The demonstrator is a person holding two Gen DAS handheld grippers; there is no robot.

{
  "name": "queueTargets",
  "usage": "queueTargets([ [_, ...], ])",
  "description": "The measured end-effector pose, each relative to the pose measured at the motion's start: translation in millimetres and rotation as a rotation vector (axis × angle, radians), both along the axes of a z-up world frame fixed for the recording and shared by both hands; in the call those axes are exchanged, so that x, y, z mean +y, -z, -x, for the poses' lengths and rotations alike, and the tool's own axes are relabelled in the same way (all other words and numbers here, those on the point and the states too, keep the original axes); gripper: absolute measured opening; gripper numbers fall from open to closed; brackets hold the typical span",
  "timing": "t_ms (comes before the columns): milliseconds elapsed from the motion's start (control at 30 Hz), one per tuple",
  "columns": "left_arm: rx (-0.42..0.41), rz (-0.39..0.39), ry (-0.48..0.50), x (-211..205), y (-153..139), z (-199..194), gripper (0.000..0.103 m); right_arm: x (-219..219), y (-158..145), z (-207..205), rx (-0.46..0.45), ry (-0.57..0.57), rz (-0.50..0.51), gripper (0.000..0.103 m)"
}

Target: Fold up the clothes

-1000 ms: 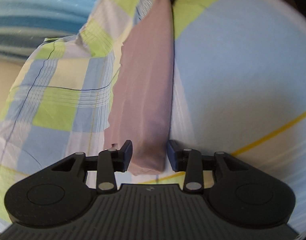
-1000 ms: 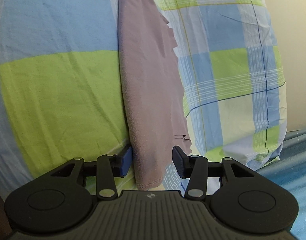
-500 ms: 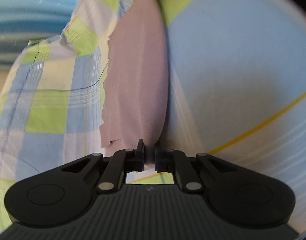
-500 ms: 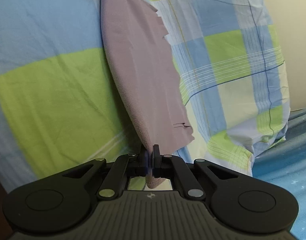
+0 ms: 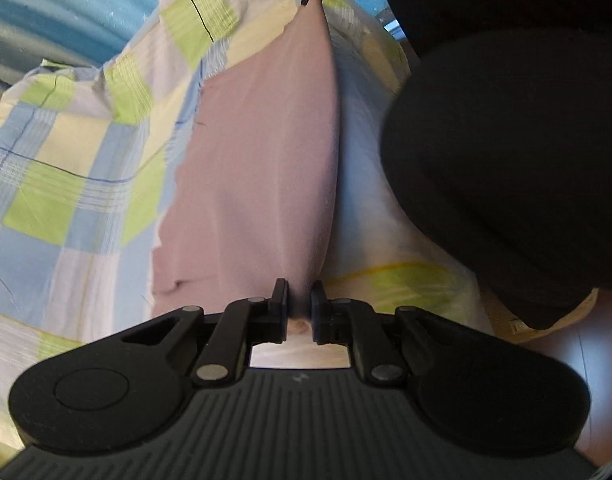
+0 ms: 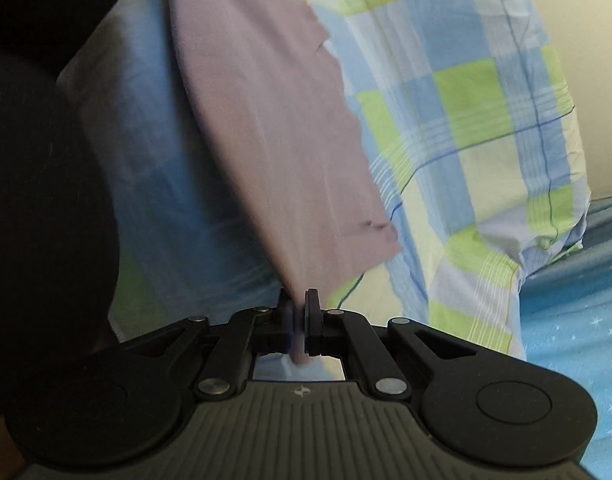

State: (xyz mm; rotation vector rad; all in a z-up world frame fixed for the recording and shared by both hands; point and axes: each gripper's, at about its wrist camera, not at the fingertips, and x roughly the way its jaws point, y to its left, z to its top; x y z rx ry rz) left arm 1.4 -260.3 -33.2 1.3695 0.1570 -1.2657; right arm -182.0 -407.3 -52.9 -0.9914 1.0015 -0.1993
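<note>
Spread wide underneath, checked bedding [image 5: 69, 184] in blue, green and cream, with a blue starred sheet [image 6: 578, 340] at its far edge. Looming dark on one side of both views, the person's black clothing [image 5: 518, 152]. Stretched taut above the bedding, a mauve garment [image 5: 257, 168], folded lengthwise, one long edge straight, the other ragged and hanging loose. Clamped on the near end in the left view, left gripper [image 5: 298, 307], fabric bunched between the jaws. Pinching the opposite end, right gripper [image 6: 298, 316], jaws nearly together with cloth poking through behind. Visible too at the top of the left view, gripping the far corner.
</note>
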Motion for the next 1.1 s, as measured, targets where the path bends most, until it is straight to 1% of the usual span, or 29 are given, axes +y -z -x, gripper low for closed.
queueTargets([
  [33, 0.013, -0.01, -0.017, 3, 1, -1, 0.012, -3, 1, 3, 0.01, 0.018, 0.009, 0.01],
  [100, 0.051, -0.004, -0.059, 11, -6, -10, 0.014, -10, -2, 8, 0.009, 0.058, 0.019, 0.01],
  [167, 0.102, 0.031, -0.111, 19, -21, -26, 0.014, -16, -15, 11, -0.037, 0.107, 0.004, 0.01],
  [233, 0.157, 0.092, -0.173, 19, -38, -48, 0.018, -18, -31, 8, -0.102, 0.145, -0.029, 0.01],
  [267, 0.184, 0.127, -0.202, 15, -46, -62, 0.019, -16, -39, 3, -0.138, 0.152, -0.065, 0.011],
  [300, 0.211, 0.162, -0.232, 11, -54, -75, 0.02, -14, -48, -4, -0.174, 0.153, -0.106, 0.012],
  [367, 0.266, 0.227, -0.283, -4, -62, -102, 0.021, -6, -58, -23, -0.218, 0.124, -0.182, 0.02],
  [433, 0.333, 0.284, -0.326, -24, -67, -130, 0.023, 2, -62, -46, -0.235, 0.086, -0.252, 0.024],
  [467, 0.375, 0.301, -0.343, -36, -66, -145, 0.025, 5, -62, -57, -0.236, 0.07, -0.274, 0.024],
  [500, 0.412, 0.314, -0.356, -47, -63, -158, 0.029, 8, -62, -68, -0.238, 0.055, -0.296, 0.024],
  [533, 0.449, 0.321, -0.363, -56, -62, -169, 0.034, 9, -61, -79, -0.238, 0.041, -0.312, 0.024],
  [567, 0.488, 0.323, -0.367, -64, -59, -180, 0.036, 8, -60, -88, -0.238, 0.032, -0.328, 0.024],
  [667, 0.61, 0.318, -0.38, -84, -46, -215, 0.037, -6, -56, -111, -0.247, 0.051, -0.416, 0.024],
  [733, 0.676, 0.296, -0.394, -91, -35, -233, 0.033, -17, -51, -124, -0.249, 0.071, -0.481, 0.024],
  [767, 0.704, 0.286, -0.4, -93, -31, -241, 0.032, -21, -48, -129, -0.245, 0.073, -0.494, 0.024],
  [800, 0.732, 0.277, -0.407, -95, -27, -249, 0.022, -23, -45, -134, -0.239, 0.07, -0.496, 0.024],
  [833, 0.763, 0.273, -0.411, -95, -25, -254, 0.003, -26, -41, -138, -0.233, 0.066, -0.498, 0.024],
  [867, 0.778, 0.282, -0.41, -94, -25, -256, 0.0, -28, -37, -142, -0.229, 0.061, -0.496, 0.024],
  [933, 0.772, 0.3, -0.391, -91, -28, -257, 0.0, -31, -33, -144, -0.233, 0.053, -0.496, 0.024],
  [1000, 0.732, 0.309, -0.379, -95, -30, -258, 0.0, -32, -30, -145, -0.246, 0.053, -0.497, 0.024],
  [1100, 0.698, 0.285, -0.376, -107, -24, -259, 0.0, -32, -28, -146, -0.247, 0.059, -0.501, 0.024],
])
